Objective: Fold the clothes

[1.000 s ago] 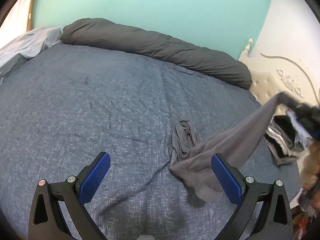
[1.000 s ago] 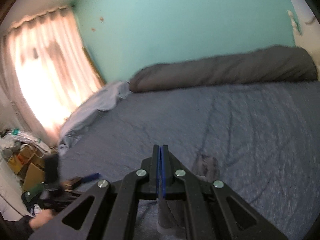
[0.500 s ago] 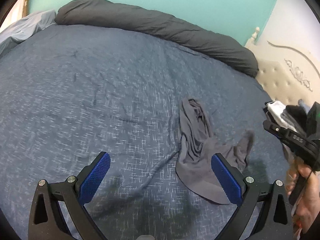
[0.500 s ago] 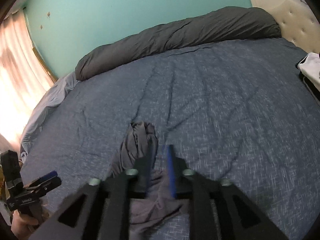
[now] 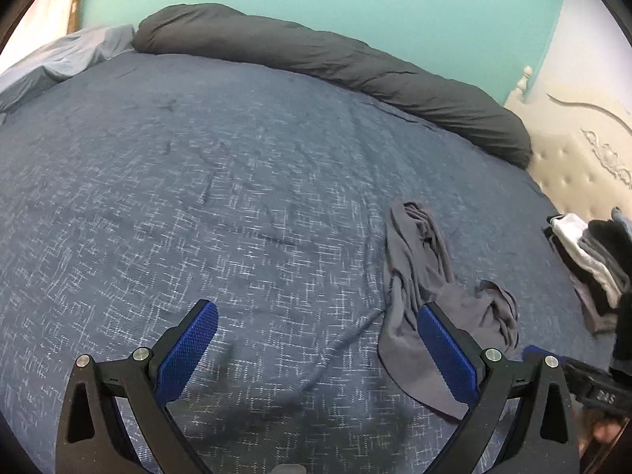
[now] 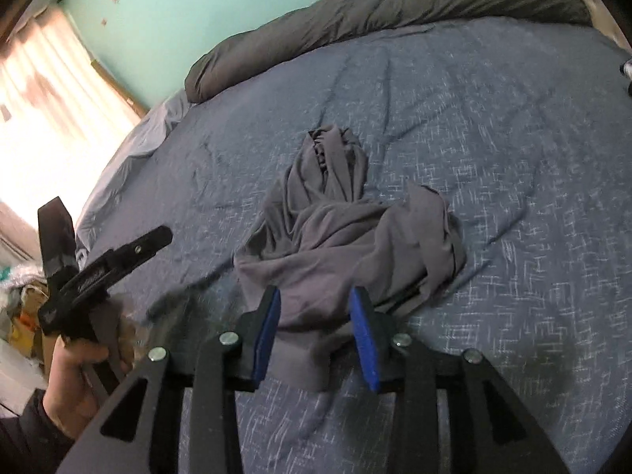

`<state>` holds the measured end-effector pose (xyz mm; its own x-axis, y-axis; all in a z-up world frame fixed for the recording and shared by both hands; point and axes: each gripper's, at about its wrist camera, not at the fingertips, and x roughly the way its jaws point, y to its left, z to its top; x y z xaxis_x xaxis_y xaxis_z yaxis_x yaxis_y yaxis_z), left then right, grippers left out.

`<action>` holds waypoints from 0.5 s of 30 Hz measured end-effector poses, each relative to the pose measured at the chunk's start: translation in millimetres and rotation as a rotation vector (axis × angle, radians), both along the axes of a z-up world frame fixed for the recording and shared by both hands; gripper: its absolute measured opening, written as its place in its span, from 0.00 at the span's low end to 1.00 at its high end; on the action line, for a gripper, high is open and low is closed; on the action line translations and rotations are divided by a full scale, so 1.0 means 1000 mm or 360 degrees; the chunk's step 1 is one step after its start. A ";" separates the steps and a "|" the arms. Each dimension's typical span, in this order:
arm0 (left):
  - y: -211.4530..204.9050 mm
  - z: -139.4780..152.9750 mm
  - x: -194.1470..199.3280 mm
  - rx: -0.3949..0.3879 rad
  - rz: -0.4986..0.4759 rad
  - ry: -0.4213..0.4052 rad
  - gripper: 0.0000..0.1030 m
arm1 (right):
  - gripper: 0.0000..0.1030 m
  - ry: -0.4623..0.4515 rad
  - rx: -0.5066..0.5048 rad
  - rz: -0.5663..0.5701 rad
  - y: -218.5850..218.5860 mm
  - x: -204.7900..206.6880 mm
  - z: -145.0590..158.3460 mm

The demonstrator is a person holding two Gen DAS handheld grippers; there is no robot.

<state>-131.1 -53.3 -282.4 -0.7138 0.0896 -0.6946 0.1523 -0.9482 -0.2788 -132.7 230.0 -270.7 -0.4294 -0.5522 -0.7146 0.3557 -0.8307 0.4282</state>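
soft matt grey garment, woven bedspread

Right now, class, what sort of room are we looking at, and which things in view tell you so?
Most likely a bedroom: a wide bed under a blue patterned cover, a rolled dark duvet along the wall, and a tufted cream headboard. A crumpled grey garment lies on the bed.

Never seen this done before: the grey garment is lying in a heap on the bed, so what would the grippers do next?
Probably pinch an edge and spread it flat: the grey garment lies crumpled, and both the right gripper, just opened, and the left gripper are empty.
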 end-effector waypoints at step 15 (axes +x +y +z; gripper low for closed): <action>-0.002 -0.016 -0.009 -0.0022 0.0006 -0.0069 1.00 | 0.36 -0.0227 0.0018 0.0119 -0.018 -0.003 -0.042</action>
